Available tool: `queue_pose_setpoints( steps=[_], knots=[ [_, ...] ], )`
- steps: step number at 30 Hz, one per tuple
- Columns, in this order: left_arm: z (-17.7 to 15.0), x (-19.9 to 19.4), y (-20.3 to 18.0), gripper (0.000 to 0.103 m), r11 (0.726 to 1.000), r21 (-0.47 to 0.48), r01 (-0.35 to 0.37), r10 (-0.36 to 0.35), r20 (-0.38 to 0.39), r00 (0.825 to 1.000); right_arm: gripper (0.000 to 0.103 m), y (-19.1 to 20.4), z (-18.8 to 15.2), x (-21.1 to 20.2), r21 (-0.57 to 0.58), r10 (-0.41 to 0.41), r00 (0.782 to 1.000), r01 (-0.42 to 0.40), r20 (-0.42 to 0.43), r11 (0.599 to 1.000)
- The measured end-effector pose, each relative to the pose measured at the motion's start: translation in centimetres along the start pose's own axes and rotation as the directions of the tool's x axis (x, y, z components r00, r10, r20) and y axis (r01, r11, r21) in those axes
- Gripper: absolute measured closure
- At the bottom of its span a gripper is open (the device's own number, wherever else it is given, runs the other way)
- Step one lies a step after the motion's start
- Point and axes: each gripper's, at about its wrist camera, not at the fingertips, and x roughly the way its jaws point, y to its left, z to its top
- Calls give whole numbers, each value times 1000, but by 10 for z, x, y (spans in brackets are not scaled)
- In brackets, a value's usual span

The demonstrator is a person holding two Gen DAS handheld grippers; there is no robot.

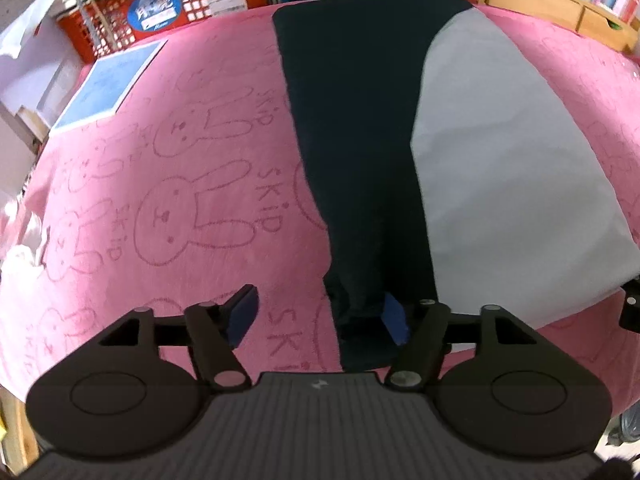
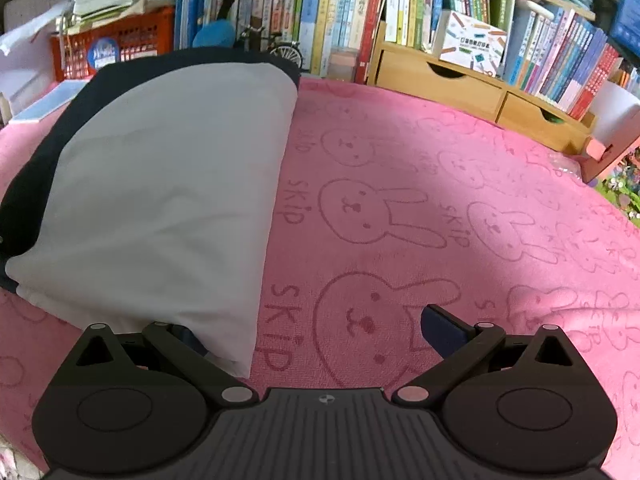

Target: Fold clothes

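A folded garment lies on the pink bunny-print cloth, with a dark navy part (image 1: 352,140) on its left and a light grey part (image 1: 512,160) on its right. My left gripper (image 1: 320,316) is open at the garment's near end, its right finger against the navy edge and its left finger over bare cloth. In the right wrist view the grey part (image 2: 168,200) covers most of the garment and the navy part (image 2: 36,176) shows along the left. My right gripper (image 2: 312,332) is open at the grey near corner; its left finger is hidden under that corner.
The pink cloth (image 2: 440,208) spreads wide to the right of the garment. A blue-and-white booklet (image 1: 108,84) lies at the far left. An orange crate (image 1: 168,4), shelves of books (image 2: 360,12) and a wooden drawer unit (image 2: 460,84) stand behind.
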Motion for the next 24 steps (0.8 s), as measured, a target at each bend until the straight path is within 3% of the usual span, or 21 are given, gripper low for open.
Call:
queue_pose_setpoints(
  steps=[9,14,24],
  knots=[
    [1,4,4,26,1000,-17,8,-8,-15,1000,0,-2,8,5,-4,18,998,-18,-62,1000],
    [3,6,5,24,1000,-22,4,-5,-23,1000,0,-9,14,10,72,56,989,-46,-136,996],
    [3,9,8,18,999,-32,11,-12,-30,999,0,-16,16,17,93,113,978,-98,-177,991]
  ],
)
